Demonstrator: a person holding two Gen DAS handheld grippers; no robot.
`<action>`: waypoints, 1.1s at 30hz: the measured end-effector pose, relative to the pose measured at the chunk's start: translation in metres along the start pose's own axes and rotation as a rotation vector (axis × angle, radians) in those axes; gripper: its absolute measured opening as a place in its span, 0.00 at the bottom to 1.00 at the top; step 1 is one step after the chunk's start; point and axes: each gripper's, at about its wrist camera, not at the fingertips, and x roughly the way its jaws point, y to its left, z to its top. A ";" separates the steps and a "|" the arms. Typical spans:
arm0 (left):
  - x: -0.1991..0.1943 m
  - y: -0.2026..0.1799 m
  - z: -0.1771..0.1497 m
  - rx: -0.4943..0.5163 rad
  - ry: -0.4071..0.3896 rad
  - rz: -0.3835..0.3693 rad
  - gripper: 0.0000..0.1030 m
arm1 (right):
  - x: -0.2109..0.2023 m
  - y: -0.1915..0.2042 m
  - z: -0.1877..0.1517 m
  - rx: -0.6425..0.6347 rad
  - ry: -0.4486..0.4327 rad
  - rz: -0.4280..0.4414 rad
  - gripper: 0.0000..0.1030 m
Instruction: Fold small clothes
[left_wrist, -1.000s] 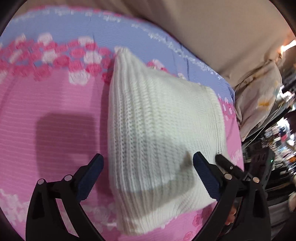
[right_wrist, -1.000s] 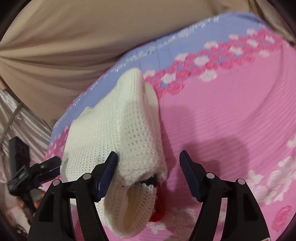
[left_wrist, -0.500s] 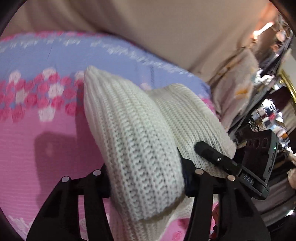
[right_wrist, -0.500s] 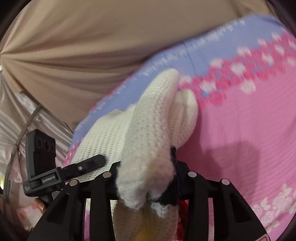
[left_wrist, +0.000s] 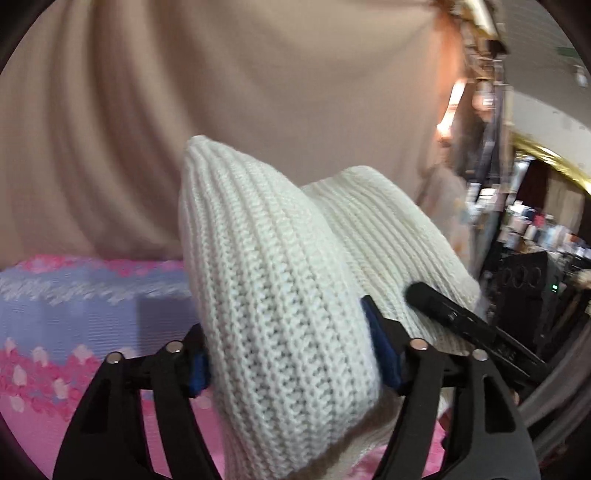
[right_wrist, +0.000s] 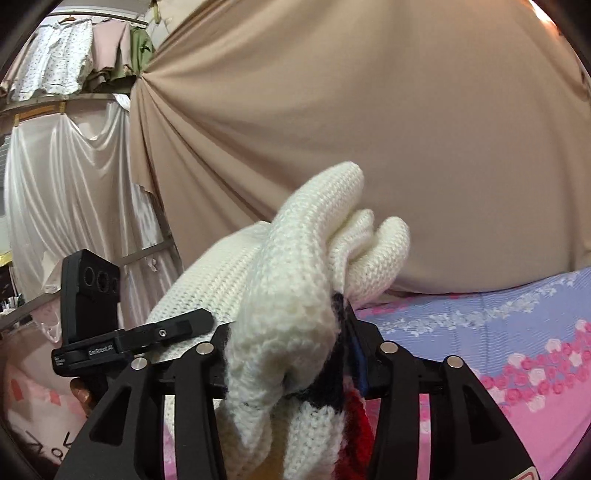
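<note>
A folded white knit sweater (left_wrist: 280, 295) is lifted off the bed, held from both ends. My left gripper (left_wrist: 291, 354) is shut on one bunched end of it. My right gripper (right_wrist: 291, 362) is shut on the other end (right_wrist: 291, 295), where dark blue and red knit stripes show below the jaws. Each gripper shows in the other's view: the right one at the right of the left wrist view (left_wrist: 476, 332), the left one at the left of the right wrist view (right_wrist: 122, 339). The sweater's underside is hidden.
A pink and lilac floral bedspread (left_wrist: 55, 332) lies below, also seen in the right wrist view (right_wrist: 517, 332). A beige curtain (right_wrist: 369, 110) hangs behind the bed. White drapes and hanging clothes (right_wrist: 62, 147) stand at left; cluttered shelves (left_wrist: 535, 229) at right.
Both grippers closed on the sweater's ends and lifted it off the bedspread. The views tilted up toward the curtain.
</note>
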 end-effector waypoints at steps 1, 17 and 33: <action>0.015 0.017 -0.007 -0.023 0.025 0.045 0.83 | 0.028 -0.006 -0.008 0.007 0.040 -0.011 0.54; 0.098 0.086 -0.114 -0.105 0.266 0.494 0.68 | 0.150 -0.002 -0.131 -0.090 0.405 -0.201 0.17; 0.091 0.122 -0.142 -0.217 0.333 0.529 0.70 | 0.246 -0.103 -0.126 0.085 0.568 -0.292 0.41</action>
